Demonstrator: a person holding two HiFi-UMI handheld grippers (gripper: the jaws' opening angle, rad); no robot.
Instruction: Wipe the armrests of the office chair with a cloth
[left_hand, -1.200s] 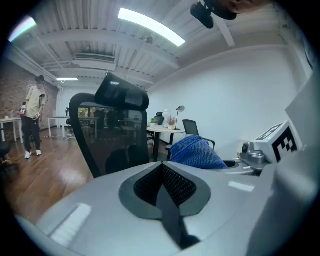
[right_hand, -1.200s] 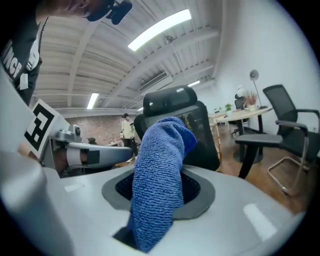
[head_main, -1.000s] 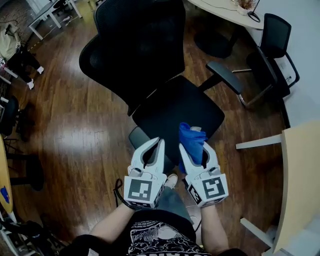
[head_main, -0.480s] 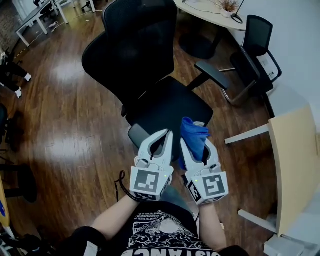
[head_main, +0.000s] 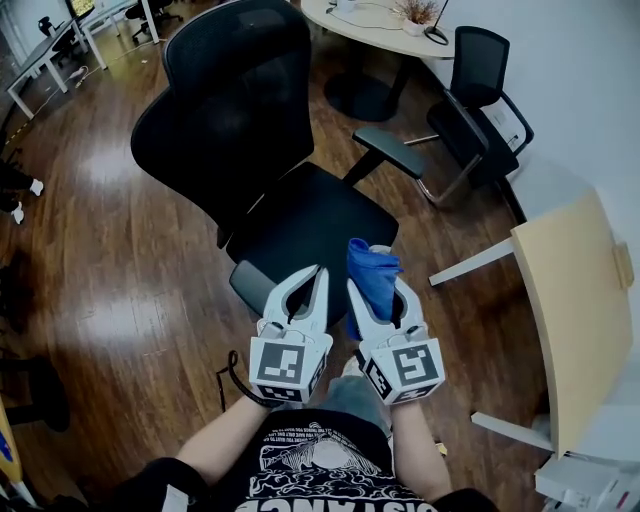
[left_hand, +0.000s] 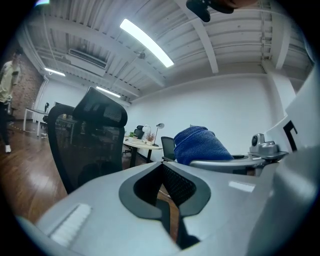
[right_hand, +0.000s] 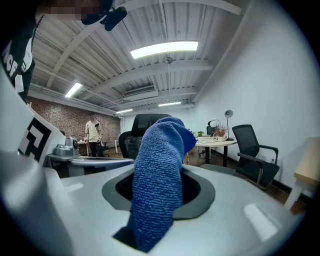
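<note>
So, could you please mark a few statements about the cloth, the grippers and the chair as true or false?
1. The blue cloth is clamped in the right gripper. True.
2. The left gripper holds a second cloth. False: its jaws are together with nothing between them.
3. The cloth is pressed against the far armrest of the office chair. False: it is held up near the front of the seat, apart from that armrest and from the near armrest.
4. A light round table stands beyond the chair. True.
5. The floor is carpeted. False: it is glossy brown wood.
</note>
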